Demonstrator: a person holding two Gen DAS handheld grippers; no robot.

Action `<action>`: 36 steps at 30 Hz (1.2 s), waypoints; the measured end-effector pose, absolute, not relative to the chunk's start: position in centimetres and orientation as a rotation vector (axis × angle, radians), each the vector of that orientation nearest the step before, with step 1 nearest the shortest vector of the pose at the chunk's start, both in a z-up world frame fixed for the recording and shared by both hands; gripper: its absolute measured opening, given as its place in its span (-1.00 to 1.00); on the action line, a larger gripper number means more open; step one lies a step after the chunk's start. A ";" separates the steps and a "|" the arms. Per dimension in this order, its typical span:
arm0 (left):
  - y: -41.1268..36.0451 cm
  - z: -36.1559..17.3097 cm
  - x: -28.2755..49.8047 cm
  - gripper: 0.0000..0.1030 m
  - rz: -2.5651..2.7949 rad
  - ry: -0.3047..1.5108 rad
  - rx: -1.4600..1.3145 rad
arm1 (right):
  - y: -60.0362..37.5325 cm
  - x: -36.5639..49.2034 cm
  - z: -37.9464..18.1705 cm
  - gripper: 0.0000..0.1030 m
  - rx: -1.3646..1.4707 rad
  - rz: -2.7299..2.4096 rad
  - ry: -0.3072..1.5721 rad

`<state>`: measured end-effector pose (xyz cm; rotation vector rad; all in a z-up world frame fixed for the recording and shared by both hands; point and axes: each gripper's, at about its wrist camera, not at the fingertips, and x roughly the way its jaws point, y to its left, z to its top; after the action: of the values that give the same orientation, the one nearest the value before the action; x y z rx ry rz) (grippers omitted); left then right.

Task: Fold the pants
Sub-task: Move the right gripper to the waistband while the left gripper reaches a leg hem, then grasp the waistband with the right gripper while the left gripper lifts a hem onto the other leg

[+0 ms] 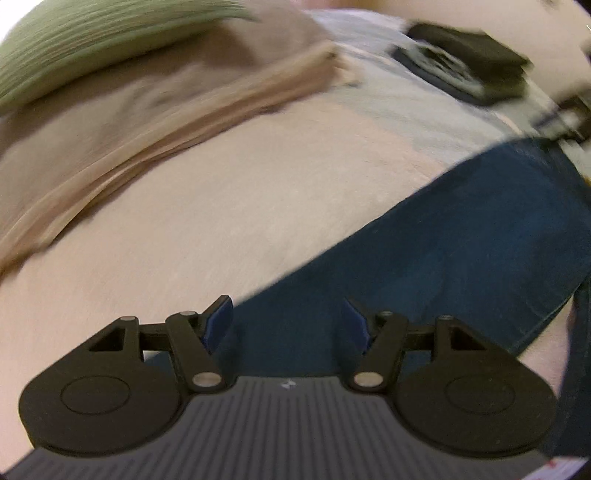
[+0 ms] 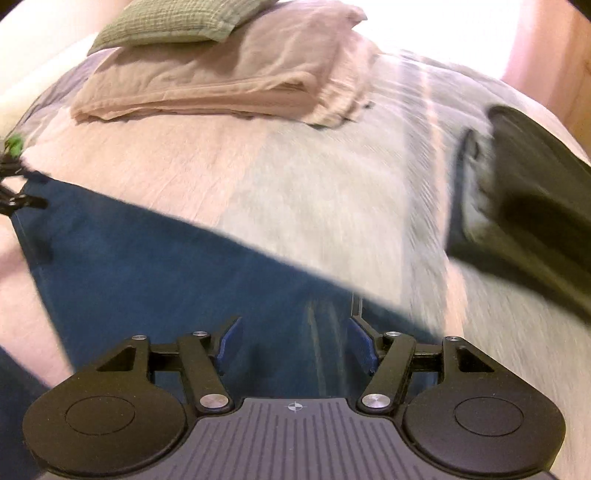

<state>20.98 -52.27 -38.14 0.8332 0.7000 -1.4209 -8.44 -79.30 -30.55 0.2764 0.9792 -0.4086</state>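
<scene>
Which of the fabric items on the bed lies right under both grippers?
The dark blue pants, spread flat beneath both open grippers; the beige folded bedding and green pillow sit farther back.

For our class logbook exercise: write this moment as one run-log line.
task: fold pants | left gripper: open above blue pants | right gripper: open above pants | bed cover: folded beige linen at far end

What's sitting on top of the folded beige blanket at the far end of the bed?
A green cushion lies on the back of the folded beige blanket, overlapping its far edge. What the blanket covers cannot be seen; around it only the bedspread shows.
</scene>
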 end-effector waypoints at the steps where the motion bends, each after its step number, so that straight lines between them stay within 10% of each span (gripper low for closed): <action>1: -53.6 -38.7 20.9 0.17 -1.444 0.680 0.873 | -80.4 -7.5 -31.1 0.17 0.273 -0.382 0.983; 13: -57.8 -43.2 21.0 -0.12 -1.613 0.677 1.191 | -85.3 -1.1 -37.9 0.12 0.265 -0.104 1.183; 19: -56.3 -43.5 19.2 -0.84 -1.643 0.594 1.296 | -83.5 -0.9 -37.5 -0.84 0.140 -0.051 1.209; 28: -48.5 -36.3 14.2 -0.91 -1.413 0.312 1.136 | -73.3 -6.1 -29.3 -0.94 -0.241 -0.283 0.978; 36: -32.6 -29.3 5.8 -0.91 -1.291 0.527 0.858 | -54.4 -16.5 -23.1 -0.95 -0.355 -0.393 0.884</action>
<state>5.85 -32.58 -29.32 0.8576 0.5275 -1.2912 -16.47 -54.39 -23.12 -0.3546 0.8840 -0.3928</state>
